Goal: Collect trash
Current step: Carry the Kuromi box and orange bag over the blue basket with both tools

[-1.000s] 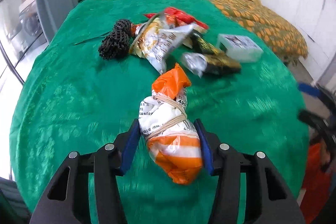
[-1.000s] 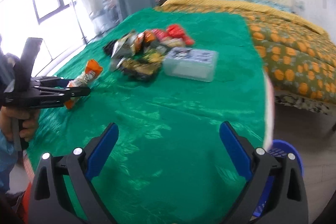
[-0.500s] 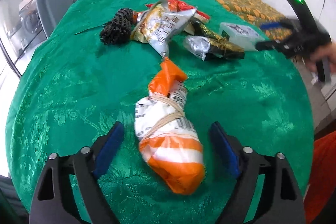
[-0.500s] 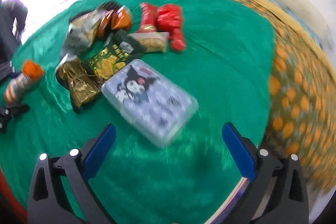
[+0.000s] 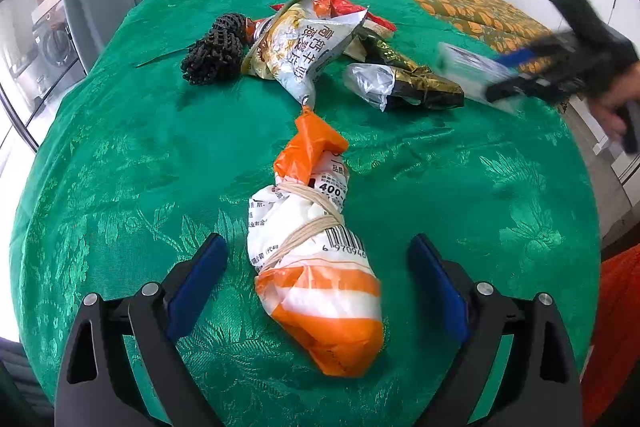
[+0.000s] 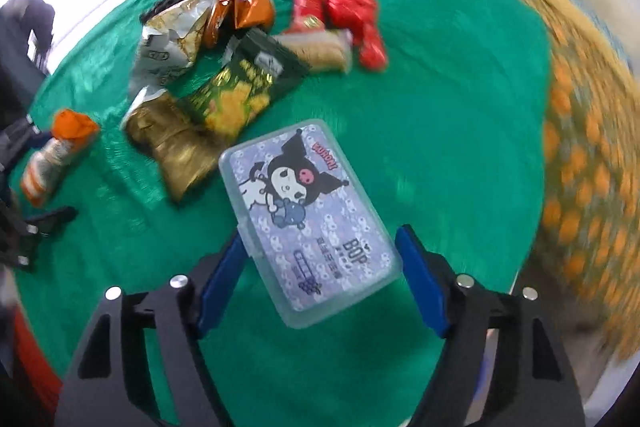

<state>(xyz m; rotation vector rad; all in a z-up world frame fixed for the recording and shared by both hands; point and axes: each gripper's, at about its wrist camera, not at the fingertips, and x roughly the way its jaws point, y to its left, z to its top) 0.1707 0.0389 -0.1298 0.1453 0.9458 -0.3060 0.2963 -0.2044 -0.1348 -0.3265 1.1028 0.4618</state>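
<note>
the right gripper (image 6: 320, 275) is straddling the plastic box (image 6: 308, 211) near the right edge of the table (image 6: 440, 107), jaws spread, the left pad looking as if it is touching the box's long side, the right pad apart. to grip well, the person is best centring the box and squeezing across its narrow width, since the lid is smooth, rigid and likely slippery. the left gripper (image 5: 316, 291) is hanging spread around the orange-and-white bag (image 5: 316, 267), a soft crinkly bundle tied with string, lying toward the near edge. foil wrappers (image 5: 304, 47) are lying heaped toward the far edge on the patterned green cloth.
</note>
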